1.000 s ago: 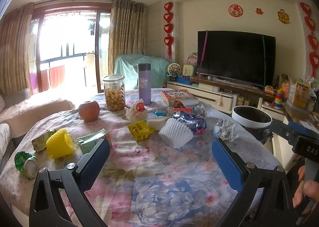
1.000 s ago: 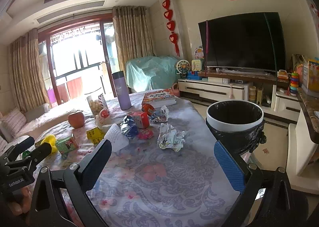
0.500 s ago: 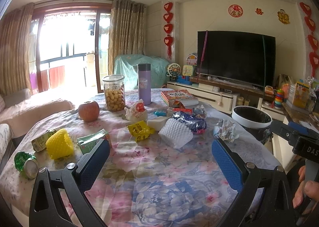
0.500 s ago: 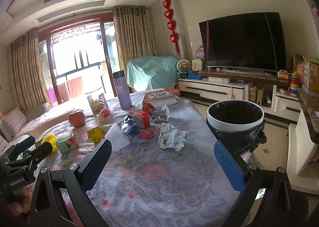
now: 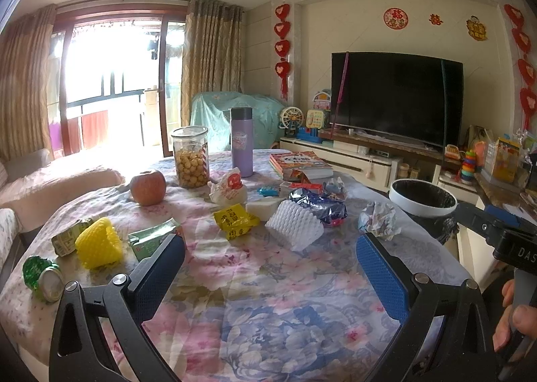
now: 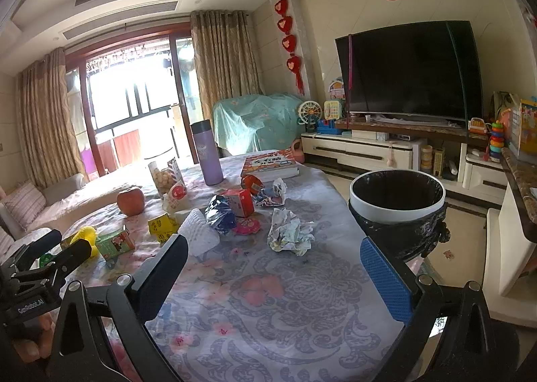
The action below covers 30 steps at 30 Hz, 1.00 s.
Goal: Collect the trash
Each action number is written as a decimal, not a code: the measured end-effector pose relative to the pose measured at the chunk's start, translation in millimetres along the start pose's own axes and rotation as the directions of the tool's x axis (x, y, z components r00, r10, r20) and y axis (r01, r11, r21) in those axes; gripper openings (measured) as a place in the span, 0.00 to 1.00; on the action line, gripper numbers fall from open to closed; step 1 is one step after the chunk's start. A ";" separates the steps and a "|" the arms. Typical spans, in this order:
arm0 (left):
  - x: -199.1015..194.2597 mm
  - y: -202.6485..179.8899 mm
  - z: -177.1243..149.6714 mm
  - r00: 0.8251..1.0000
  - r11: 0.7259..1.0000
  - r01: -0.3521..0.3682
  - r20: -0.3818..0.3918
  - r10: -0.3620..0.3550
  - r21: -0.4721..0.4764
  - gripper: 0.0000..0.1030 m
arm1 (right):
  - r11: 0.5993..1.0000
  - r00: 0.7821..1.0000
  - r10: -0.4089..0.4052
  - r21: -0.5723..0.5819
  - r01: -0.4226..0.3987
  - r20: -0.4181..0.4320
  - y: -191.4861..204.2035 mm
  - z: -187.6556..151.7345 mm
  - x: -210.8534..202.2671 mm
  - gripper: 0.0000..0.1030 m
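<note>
Litter lies across the flowered tablecloth (image 5: 275, 308): a crumpled paper ball (image 5: 379, 221) (image 6: 290, 231), a white foam net (image 5: 295, 226) (image 6: 199, 231), a blue foil wrapper (image 5: 319, 206) (image 6: 220, 212), a yellow packet (image 5: 235, 219), a yellow foam net (image 5: 97, 242), a green carton (image 5: 151, 241) and a green can (image 5: 42, 276). A black-lined bin with a white rim (image 6: 397, 206) (image 5: 423, 197) stands off the table's right side. My left gripper (image 5: 268, 258) and right gripper (image 6: 273, 261) both hover open and empty over the near tablecloth.
An apple (image 5: 147, 187), a snack jar (image 5: 191, 157), a purple flask (image 5: 241, 142) and books (image 5: 300, 164) sit at the table's far side. A TV cabinet (image 6: 386, 150) lines the back wall. A hand (image 5: 513, 318) holds the right gripper's handle.
</note>
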<state>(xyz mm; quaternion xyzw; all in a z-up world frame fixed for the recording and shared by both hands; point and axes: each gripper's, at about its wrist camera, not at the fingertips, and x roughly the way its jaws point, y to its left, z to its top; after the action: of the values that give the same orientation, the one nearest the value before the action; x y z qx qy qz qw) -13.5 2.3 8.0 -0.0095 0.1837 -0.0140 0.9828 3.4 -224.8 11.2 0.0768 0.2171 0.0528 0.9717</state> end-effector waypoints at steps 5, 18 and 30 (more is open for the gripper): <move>0.8 0.0 0.1 1.000 1.000 0.000 -0.001 0.000 -0.001 0.99 | 1.000 1.000 0.000 0.000 0.000 0.000 -0.1 -0.3 0.1 1.00; 13.7 0.5 -3.2 1.000 1.000 0.011 -0.014 -0.012 -0.007 0.99 | 1.000 1.000 0.002 0.003 -0.002 -0.010 2.3 -1.5 1.8 1.00; 26.8 1.9 -4.1 0.999 1.000 0.015 -0.047 -0.015 -0.013 0.99 | 1.000 0.998 0.023 0.021 -0.022 -0.050 -2.3 -5.6 14.2 1.00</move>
<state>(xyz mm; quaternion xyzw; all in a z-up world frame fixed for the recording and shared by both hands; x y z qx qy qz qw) 10.1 3.3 -5.5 -0.0169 0.2067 -0.0204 0.9781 13.9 -224.4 -0.1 0.0875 0.2412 0.0633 0.9644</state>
